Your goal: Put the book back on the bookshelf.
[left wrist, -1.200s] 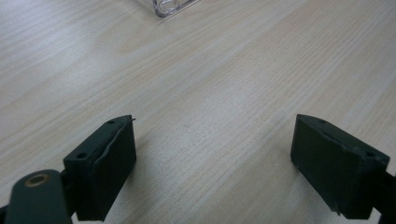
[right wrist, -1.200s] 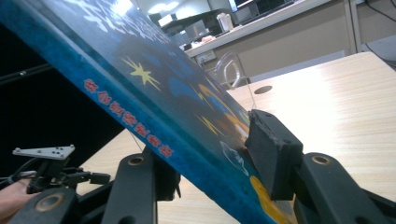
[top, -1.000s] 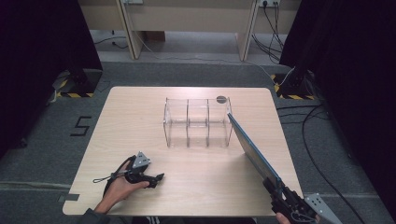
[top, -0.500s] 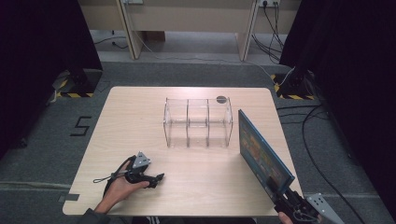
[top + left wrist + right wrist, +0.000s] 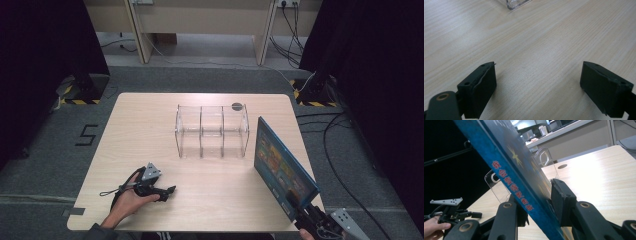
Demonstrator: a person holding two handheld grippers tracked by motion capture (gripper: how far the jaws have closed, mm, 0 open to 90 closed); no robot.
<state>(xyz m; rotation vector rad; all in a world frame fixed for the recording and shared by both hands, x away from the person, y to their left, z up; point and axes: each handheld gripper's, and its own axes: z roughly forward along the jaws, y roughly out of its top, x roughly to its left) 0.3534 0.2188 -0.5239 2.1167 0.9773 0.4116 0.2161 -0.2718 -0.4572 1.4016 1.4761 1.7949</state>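
Between the right gripper's (image 5: pixel 537 202) closing jaws stands a thin blue book (image 5: pixel 282 167), clamped.

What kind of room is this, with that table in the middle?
Probably a lab or test room set up for recording. A plain wooden table stands between black curtains, cables trail over the grey floor, yellow-black hazard tape marks stand feet, and a hand-held gripper rests on the table.
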